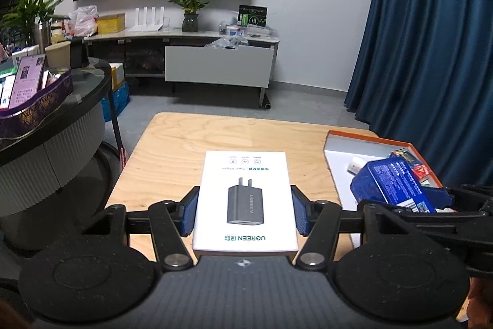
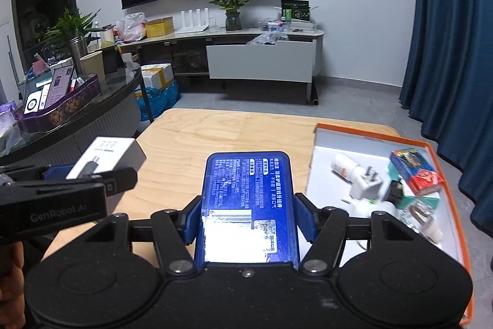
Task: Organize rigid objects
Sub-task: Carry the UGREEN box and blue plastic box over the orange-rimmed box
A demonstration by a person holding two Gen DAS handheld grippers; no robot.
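White UGREEN power-adapter box [image 1: 245,202] between the pads of the left hand-held gripper [image 1: 245,213], above the light wooden desk [image 1: 172,150]. Blue printed flat box [image 2: 246,202] between the pads of the right hand-held gripper [image 2: 249,218], right of it. Orange-rimmed shallow tray [image 2: 369,141] along the desk's right edge, holding a white plug adapter [image 2: 365,185], small bottle [image 2: 340,167] and small boxes [image 2: 413,168].

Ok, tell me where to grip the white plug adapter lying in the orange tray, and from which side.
Grip the white plug adapter across its blocky body, coming from above. It lies flat on the orange tray floor with prongs pointing up-right, a small bottle close on its left and dark items on its right, so a side approach looks crowded. Both grippers are currently full.
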